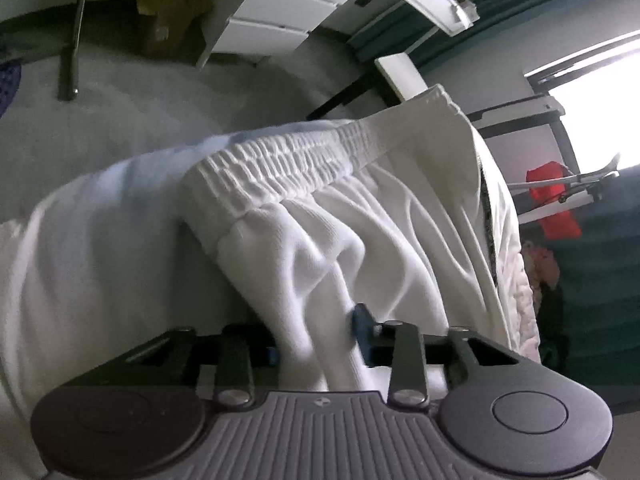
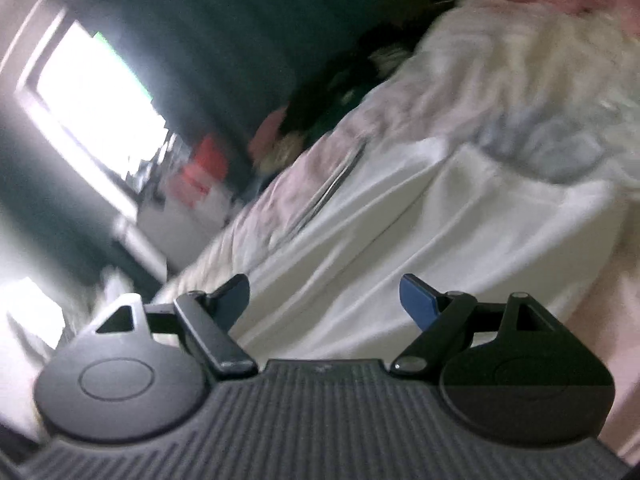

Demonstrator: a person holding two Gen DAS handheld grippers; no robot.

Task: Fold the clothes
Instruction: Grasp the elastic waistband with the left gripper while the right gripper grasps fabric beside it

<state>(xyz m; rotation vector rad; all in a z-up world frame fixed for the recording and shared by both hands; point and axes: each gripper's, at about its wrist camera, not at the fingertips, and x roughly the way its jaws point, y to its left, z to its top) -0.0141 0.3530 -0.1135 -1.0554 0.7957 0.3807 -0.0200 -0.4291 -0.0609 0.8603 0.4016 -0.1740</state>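
The left gripper [image 1: 316,332] has its blue-tipped fingers [image 1: 362,318] pinching a bunch of the white shorts [image 1: 320,216]; one fingertip is half buried in the cloth. The elastic waistband [image 1: 288,160] rises away from the fingers, and the garment hides most of what lies beneath it. The right gripper [image 2: 324,300] holds nothing, its fingers [image 2: 418,300] spread apart above white fabric [image 2: 400,220] on the bed [image 2: 520,60]. That view is motion-blurred; the dark heap [image 2: 340,80] by the bed's far edge cannot be identified.
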